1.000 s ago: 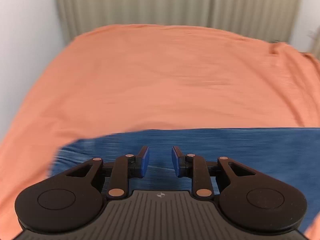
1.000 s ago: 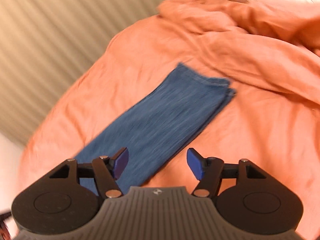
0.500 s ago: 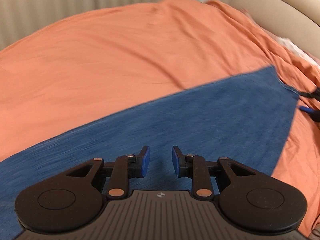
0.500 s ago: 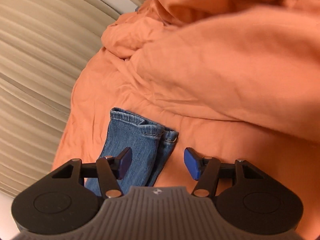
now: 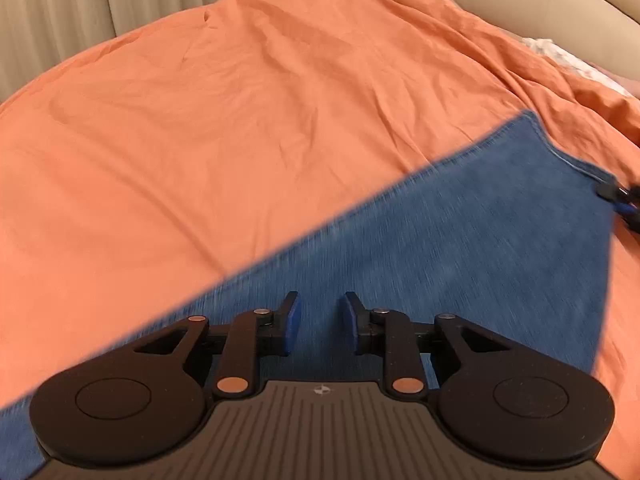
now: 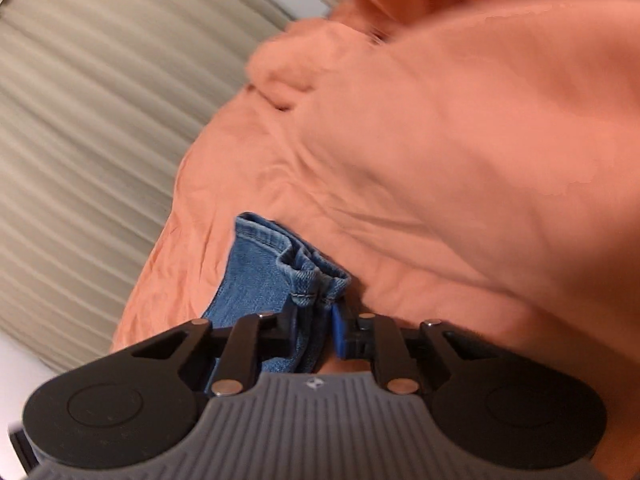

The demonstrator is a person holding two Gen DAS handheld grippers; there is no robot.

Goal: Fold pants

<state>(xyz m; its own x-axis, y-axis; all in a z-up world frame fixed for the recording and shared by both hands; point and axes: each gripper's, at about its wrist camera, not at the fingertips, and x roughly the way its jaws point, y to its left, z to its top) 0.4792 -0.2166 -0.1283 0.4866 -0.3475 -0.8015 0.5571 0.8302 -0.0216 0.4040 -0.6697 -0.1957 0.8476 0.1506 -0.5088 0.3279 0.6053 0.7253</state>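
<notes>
Blue denim pants lying flat in a long band on the orange bed cover, stretched out from under the left gripper toward the hem end at the far right of that view. Left gripper poised just above the middle of the pants, blue pads parted by a narrow gap, bare denim visible between them, nothing clamped. Whether the pads touch the cloth below: cannot tell. At the hem corner of the pants, at the right edge of the left wrist view, a sliver of the right gripper showing, dark with a blue tip.

From the right wrist view: right gripper at the hem end of the pants, jaws closing, bunched hem layers pinched between the two pads, stitched edge puckered up just beyond the fingertips. Rumpled mound of orange cover rising just beyond the hem. Pleated beige curtain hanging past the far edge of the cover. Beyond the pants in the left wrist view, a beige padded headboard and a scrap of white patterned fabric beside the cover's edge.
</notes>
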